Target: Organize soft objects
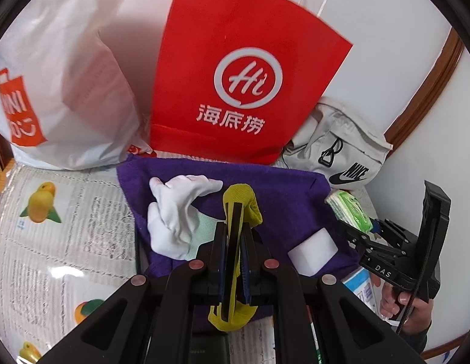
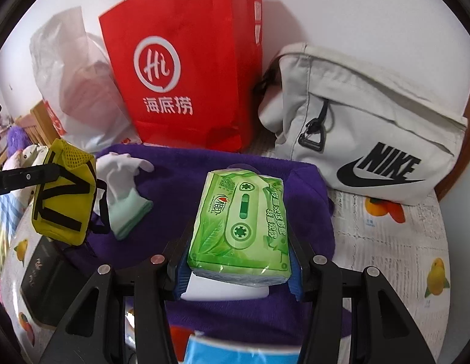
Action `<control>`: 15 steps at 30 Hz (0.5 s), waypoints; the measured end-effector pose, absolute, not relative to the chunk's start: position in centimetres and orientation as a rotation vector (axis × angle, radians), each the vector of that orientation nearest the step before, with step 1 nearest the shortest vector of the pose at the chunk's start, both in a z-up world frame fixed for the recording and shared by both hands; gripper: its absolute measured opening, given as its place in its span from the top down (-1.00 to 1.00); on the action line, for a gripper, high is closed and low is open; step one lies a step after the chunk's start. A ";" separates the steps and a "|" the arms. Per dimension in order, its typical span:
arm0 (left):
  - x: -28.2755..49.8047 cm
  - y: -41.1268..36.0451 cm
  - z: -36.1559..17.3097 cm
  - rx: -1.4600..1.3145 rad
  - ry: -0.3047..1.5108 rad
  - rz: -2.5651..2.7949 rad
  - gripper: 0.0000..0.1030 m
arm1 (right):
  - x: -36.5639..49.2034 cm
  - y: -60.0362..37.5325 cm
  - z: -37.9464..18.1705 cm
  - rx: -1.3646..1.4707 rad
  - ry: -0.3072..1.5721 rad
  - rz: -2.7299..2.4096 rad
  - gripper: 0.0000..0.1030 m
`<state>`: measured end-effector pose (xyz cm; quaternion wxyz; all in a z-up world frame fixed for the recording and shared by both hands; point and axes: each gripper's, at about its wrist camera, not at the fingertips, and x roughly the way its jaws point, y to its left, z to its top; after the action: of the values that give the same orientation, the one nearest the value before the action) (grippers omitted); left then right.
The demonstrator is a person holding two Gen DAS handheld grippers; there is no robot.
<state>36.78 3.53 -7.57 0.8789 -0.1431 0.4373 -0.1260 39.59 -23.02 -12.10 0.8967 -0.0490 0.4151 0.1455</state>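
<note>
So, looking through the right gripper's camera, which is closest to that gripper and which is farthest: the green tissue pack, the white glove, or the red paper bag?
1. Green tissue pack: clamped between the fingers of the right gripper.
2. White glove: ahead to the left, lying on the purple cloth.
3. Red paper bag: farthest, standing at the back by the wall.

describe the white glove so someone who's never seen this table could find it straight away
Start at the tall red paper bag standing against the wall; a purple towel is spread in front of it. The white fabric glove lies on the towel's left part, partly on a pale green cloth. It is the only thing there with fingers, unlike the plain white foam block nearby.
</note>
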 end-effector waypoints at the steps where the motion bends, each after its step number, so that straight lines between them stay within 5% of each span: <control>1: 37.1 3.4 -7.9 -0.300 0.920 -0.267 0.83 | 39.9 -22.9 -12.4 -0.102 0.867 0.302 0.01; 15: 39.3 3.2 -11.3 -0.304 1.009 -0.240 0.82 | 42.2 -22.4 -15.2 -0.082 0.975 0.328 -0.07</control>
<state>39.30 3.19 -11.33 0.8574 -0.1449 0.4805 -0.1143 42.24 -22.43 -15.21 0.8697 -0.0390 0.4663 0.1570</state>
